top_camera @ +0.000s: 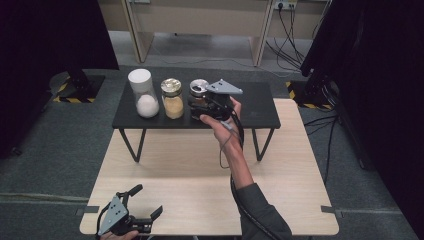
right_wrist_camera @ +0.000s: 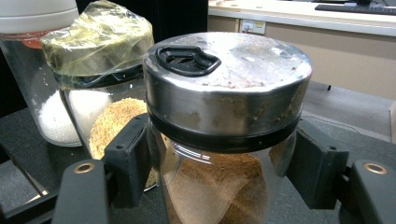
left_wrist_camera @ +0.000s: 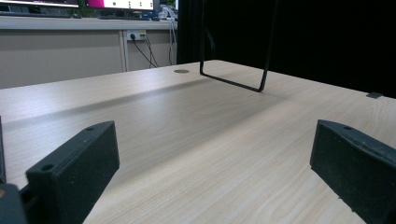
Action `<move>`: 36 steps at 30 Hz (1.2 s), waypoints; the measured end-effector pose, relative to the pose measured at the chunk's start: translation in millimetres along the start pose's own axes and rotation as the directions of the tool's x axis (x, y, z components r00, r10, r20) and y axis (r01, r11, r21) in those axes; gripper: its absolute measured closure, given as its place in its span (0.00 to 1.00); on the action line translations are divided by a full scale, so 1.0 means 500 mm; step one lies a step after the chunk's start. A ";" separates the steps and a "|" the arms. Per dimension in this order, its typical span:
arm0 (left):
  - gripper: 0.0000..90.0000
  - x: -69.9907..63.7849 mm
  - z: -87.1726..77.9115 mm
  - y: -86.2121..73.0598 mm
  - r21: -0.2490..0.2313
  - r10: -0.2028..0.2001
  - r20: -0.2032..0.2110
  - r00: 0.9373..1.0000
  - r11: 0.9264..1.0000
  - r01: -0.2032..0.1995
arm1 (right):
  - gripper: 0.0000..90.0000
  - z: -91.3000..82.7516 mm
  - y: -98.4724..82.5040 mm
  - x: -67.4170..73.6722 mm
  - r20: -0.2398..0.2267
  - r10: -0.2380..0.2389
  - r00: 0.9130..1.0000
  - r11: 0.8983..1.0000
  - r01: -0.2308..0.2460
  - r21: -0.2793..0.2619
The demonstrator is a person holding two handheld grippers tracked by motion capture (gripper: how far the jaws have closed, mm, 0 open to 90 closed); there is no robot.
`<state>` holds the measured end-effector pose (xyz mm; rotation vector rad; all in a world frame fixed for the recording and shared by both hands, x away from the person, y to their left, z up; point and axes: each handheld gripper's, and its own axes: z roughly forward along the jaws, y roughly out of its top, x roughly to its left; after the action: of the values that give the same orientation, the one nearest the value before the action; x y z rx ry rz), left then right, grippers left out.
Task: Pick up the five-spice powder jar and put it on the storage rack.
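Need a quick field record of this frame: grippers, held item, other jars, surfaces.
right gripper: shut on the steel-lidded spice jar, jaws clamping its glass body just under the lid
steel-lidded spice jar: upright on the black raised shelf, brown powder inside
left gripper: open, nothing between the jaws, low over the wooden table
foil-topped jar: yellow granules, middle of the row
white-lidded jar: white powder, left end of the row
black raised shelf: stands on wire legs
wooden table: light wood
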<state>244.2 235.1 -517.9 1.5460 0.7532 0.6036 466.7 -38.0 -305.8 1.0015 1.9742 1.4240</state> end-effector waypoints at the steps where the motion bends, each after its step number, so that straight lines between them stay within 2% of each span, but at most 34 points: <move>1: 0.01 0.000 0.000 0.000 -0.001 -0.001 -0.001 1.000 1.000 0.001 | 0.35 0.001 0.000 0.000 0.001 0.002 1.000 1.000 -0.002 -0.001; 17: 0.01 -0.001 -0.001 0.000 -0.002 -0.002 -0.003 1.000 1.000 0.002 | 0.34 0.007 -0.009 0.003 0.006 -0.010 1.000 1.000 0.010 -0.020; 19: 0.01 -0.001 -0.001 0.000 -0.001 -0.002 -0.003 1.000 1.000 0.002 | 0.28 0.007 -0.010 0.005 0.000 -0.017 1.000 1.000 0.017 -0.023; 21: 0.01 -0.001 -0.001 0.000 -0.001 -0.003 -0.004 1.000 1.000 0.003 | 0.22 0.003 -0.012 0.007 0.000 -0.001 1.000 1.000 0.001 -0.025; 24: 0.01 -0.001 -0.001 -0.001 0.000 -0.002 -0.004 1.000 1.000 0.002 | 0.17 -0.003 -0.012 0.007 0.001 0.005 1.000 1.000 -0.005 -0.030; 30: 0.01 0.000 -0.001 -0.001 0.001 -0.001 -0.005 1.000 1.000 0.001 | 0.11 -0.017 -0.015 0.005 -0.004 0.039 0.999 0.998 -0.039 -0.044; 36: 0.01 0.000 -0.001 -0.001 0.002 -0.001 -0.005 1.000 1.000 0.001 | 0.07 -0.028 -0.023 0.003 0.005 0.048 0.999 0.997 -0.048 -0.063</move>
<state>243.7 235.2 -518.2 1.5460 0.7589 0.6064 452.1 -47.2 -312.0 1.0310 1.9000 1.4972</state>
